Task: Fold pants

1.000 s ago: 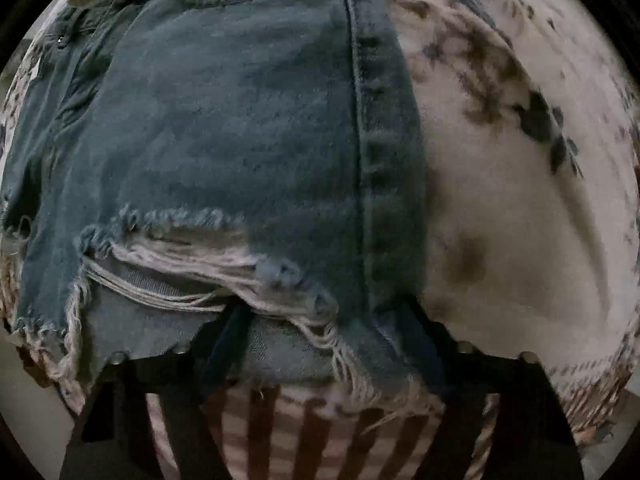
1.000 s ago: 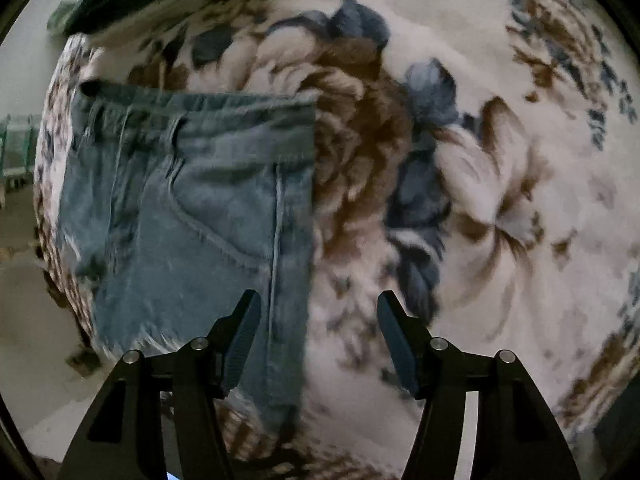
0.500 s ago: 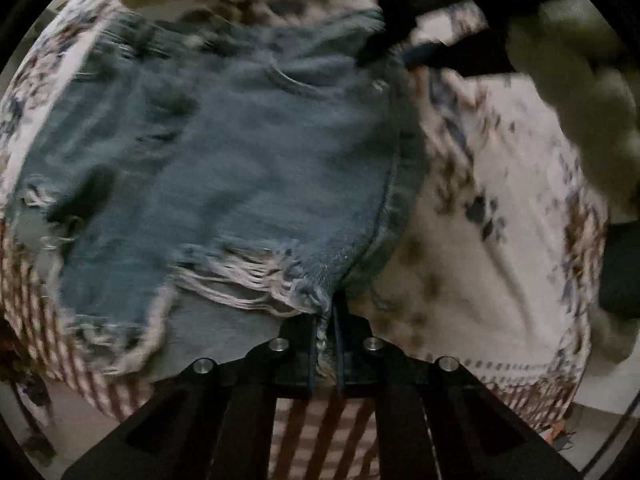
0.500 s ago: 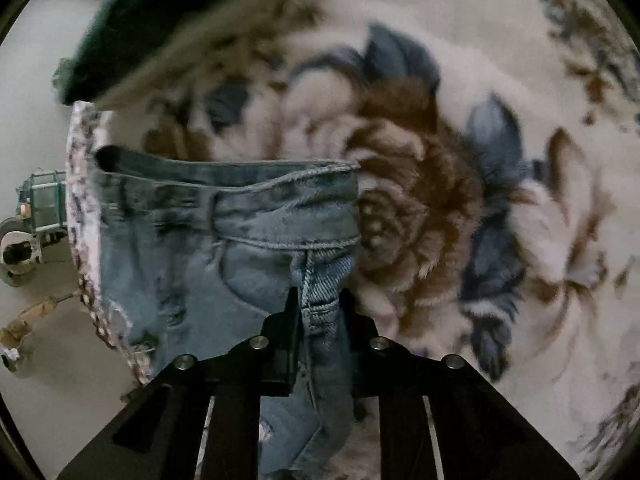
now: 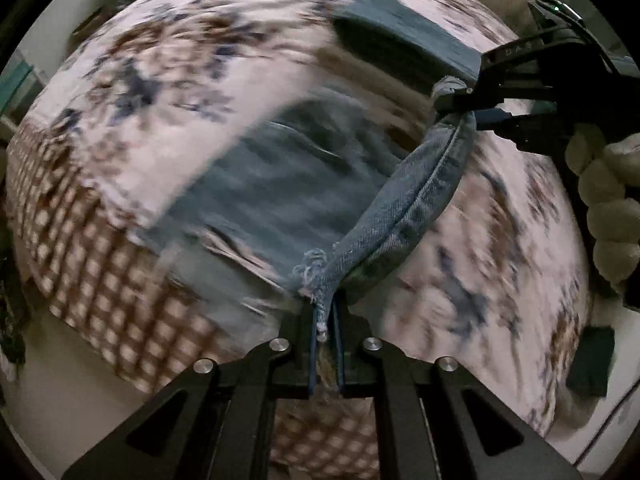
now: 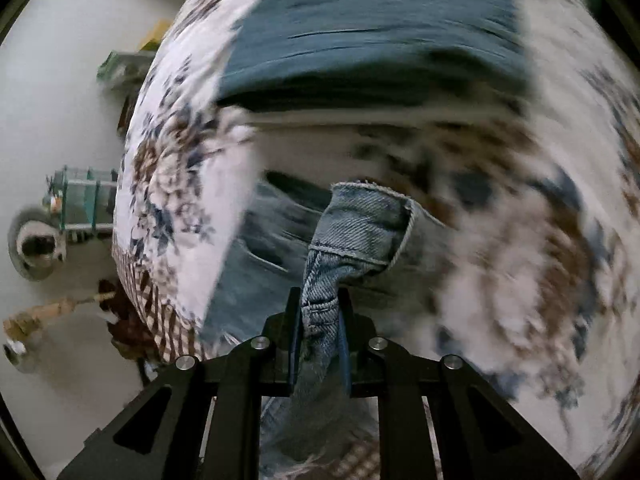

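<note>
The frayed blue denim shorts (image 5: 288,188) hang lifted over the floral bed cover (image 5: 160,80). My left gripper (image 5: 325,320) is shut on the frayed hem end of the side seam. My right gripper (image 6: 320,320) is shut on the waistband end of the shorts (image 6: 360,224); it also shows in the left wrist view (image 5: 472,108), at the upper right, pinching that corner. The side seam is stretched taut between the two grippers. The rest of the shorts droop toward the bed, blurred by motion.
A folded dark teal garment (image 6: 376,36) lies on the bed behind the shorts, also in the left wrist view (image 5: 408,40). The bed's checked border (image 5: 100,272) and edge are on the left. A wheeled cart (image 6: 60,216) stands on the floor at left.
Both grippers closed on the shorts' side seam half a second ago and have since lifted it off the bed, pulling the shorts up and across.
</note>
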`<state>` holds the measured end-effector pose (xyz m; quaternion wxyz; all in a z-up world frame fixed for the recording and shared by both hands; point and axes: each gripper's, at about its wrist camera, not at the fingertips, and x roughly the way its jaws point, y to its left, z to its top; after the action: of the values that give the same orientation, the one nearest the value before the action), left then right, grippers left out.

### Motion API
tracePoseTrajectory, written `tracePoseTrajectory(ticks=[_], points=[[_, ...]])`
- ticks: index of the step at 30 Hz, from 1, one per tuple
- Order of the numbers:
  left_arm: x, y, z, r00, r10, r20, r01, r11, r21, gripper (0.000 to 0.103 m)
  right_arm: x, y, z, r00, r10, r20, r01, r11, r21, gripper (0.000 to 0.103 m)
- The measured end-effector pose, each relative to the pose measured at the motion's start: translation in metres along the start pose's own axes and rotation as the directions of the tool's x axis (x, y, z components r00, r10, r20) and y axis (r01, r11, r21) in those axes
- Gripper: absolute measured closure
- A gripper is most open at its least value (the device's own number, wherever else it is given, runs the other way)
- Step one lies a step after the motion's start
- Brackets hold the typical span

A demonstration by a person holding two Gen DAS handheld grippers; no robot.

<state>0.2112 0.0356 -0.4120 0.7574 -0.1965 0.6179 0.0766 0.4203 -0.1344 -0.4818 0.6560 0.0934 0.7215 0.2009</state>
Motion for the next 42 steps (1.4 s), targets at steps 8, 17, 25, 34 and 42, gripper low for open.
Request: tracePoseTrajectory(ticks=[8, 17, 25, 34, 42], points=[[0.074, 0.087, 0.036, 0.994, 0.078, -0.076, -0.084, 0.993, -0.084, 0.097, 0.129, 0.1, 0.056, 0.978, -0.187, -0.093, 0.174, 0.976, -0.13, 0.086], [0.068, 0.162, 0.05, 0.998, -0.044, -0.038, 0.032, 0.964, -0.266, 0.006, 0.123, 0.103, 0.058, 0.987, -0.088, -0.134, 0.068, 0.987, -0.148, 0.011], [0.042, 0.145, -0.035, 0.988, -0.15, -0.031, 0.11, 0.833, -0.542, 0.0, 0.059, 0.025, 0.022, 0.988, -0.106, -0.112, 0.095, 0.991, -0.094, 0.011], [0.145, 0.067, -0.123, 0.836, -0.542, -0.084, 0.237, 0.495, -0.836, 0.003, 0.117, -0.076, 0.016, 0.975, 0.113, -0.193, -0.096, 0.991, 0.094, 0.011], [0.134, 0.081, -0.114, 0.921, -0.39, -0.014, 0.207, 0.518, -0.83, 0.082, 0.141, -0.086, 0.012, 0.967, 0.238, -0.096, -0.225, 0.966, 0.13, 0.049]])
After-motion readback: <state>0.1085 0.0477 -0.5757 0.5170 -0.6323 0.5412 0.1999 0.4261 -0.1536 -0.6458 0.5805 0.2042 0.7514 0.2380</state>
